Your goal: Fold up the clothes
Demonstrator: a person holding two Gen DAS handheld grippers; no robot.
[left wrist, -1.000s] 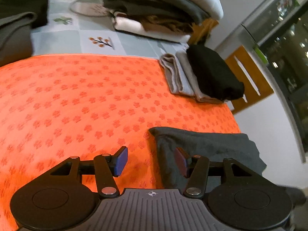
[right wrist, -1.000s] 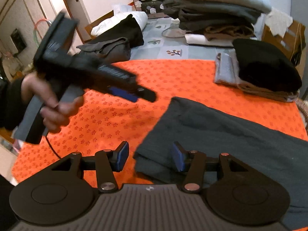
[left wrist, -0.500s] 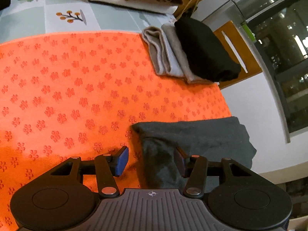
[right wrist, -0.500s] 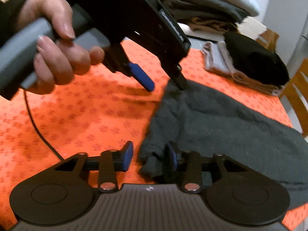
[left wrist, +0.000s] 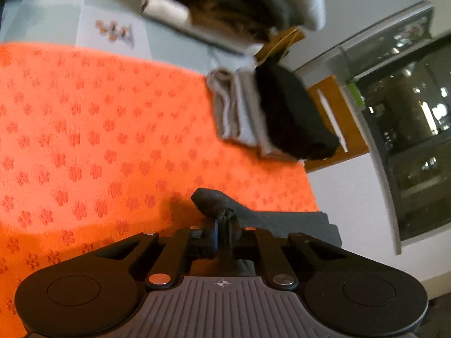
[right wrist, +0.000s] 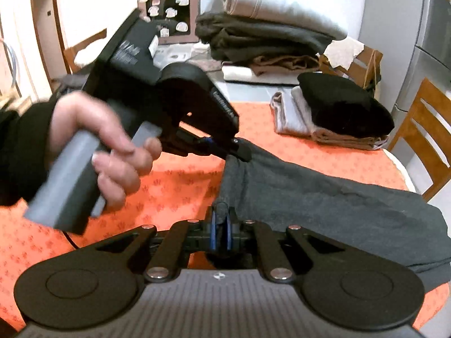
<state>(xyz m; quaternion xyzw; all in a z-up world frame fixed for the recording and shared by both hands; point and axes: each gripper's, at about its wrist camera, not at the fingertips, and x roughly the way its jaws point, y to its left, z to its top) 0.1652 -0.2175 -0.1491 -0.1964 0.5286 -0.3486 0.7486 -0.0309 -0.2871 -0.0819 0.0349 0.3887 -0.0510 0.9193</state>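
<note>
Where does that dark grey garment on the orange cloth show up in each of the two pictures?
Left wrist view: dark grey garment sits bottom centre, pinched in the left tongs.
Right wrist view: it spreads across centre-right, pinched by the right tongs.
Shared landmark: the folded stack with a black top.

**Lettering: none legible**

Left gripper (right wrist: 239, 150) body carries pale printed lettering on its dark side, too blurred to read; a white sticker higher up, unreadable; both gripper bases bear only a small crosshair emblem, no words.
</note>
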